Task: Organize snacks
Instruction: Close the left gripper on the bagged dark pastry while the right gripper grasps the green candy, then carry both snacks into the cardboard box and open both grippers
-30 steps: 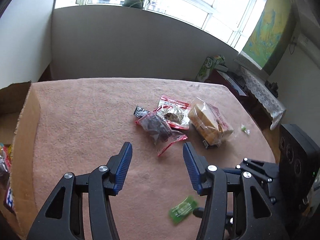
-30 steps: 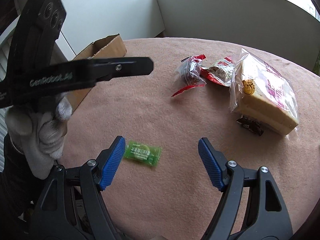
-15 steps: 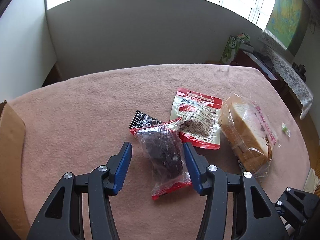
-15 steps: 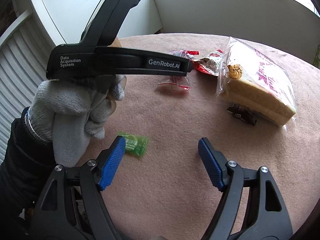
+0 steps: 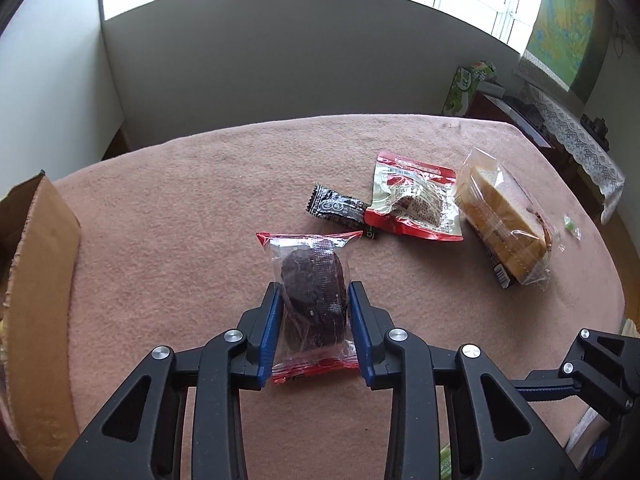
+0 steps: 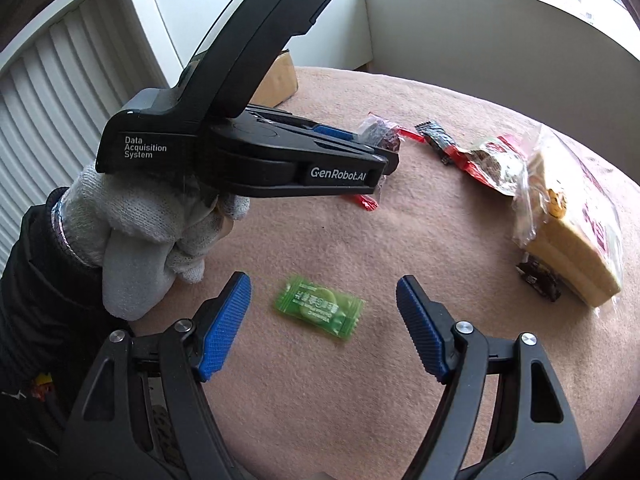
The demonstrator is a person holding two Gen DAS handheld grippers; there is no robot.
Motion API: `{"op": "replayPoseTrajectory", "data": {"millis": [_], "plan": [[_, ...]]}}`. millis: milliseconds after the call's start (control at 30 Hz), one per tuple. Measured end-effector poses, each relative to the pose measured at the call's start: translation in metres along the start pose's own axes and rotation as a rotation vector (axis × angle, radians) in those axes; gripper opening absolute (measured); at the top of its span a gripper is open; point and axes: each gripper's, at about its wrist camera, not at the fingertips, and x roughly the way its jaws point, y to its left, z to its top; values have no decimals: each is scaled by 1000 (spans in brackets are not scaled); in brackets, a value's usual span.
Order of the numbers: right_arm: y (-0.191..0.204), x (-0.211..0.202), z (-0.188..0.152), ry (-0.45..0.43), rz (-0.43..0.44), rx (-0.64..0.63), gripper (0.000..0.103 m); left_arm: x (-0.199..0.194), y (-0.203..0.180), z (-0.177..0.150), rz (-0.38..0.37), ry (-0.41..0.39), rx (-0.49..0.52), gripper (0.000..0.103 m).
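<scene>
Left claw (image 5: 313, 300) closed round dark snack pack (image 5: 314, 292); green candy (image 6: 319, 306) only in R view.

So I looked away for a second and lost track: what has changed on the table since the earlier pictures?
The left gripper came forward over the clear red-edged packet of dark cake; its jaws have just been closing and now flank it, pads at the wrapper. The right gripper, open, now frames the green wrapped candy. The bagged sliced bread, red snack pouch and black sachet stayed put.

A clear, red-edged packet (image 5: 313, 288) of dark snack lies flat on the pink cloth, near a black sachet (image 5: 336, 209), red pouch (image 5: 416, 206), wrapped bread (image 5: 502, 220) and green candy (image 6: 319, 306).
</scene>
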Motion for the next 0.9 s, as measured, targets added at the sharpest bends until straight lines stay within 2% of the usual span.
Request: {"op": "replayPoseTrajectory", "data": {"millis": [267, 333, 400, 567, 633, 700, 767, 900], "plan": [[13, 29, 13, 78, 17, -34, 78, -12, 18, -12, 14, -6, -23, 31], [15, 26, 12, 86, 38, -37, 73, -14, 22, -15, 18, -9, -27, 31], [18, 22, 7, 95, 56, -48, 63, -16, 23, -18, 22, -12, -30, 31], [30, 14, -11, 106, 26, -117, 59, -23, 28, -25, 27, -18, -36, 31], [34, 13, -12, 106, -4, -122, 51, -25, 29, -29, 28, -21, -37, 31], [29, 12, -9, 108, -44, -126, 37, -27, 29, -32, 31, -25, -34, 30], [28, 13, -7, 109, -75, -120, 29, -28, 29, -33, 34, -28, -30, 30], [25, 18, -1, 101, -114, -112, 26, -28, 24, -33, 43, -36, -16, 29]]}}
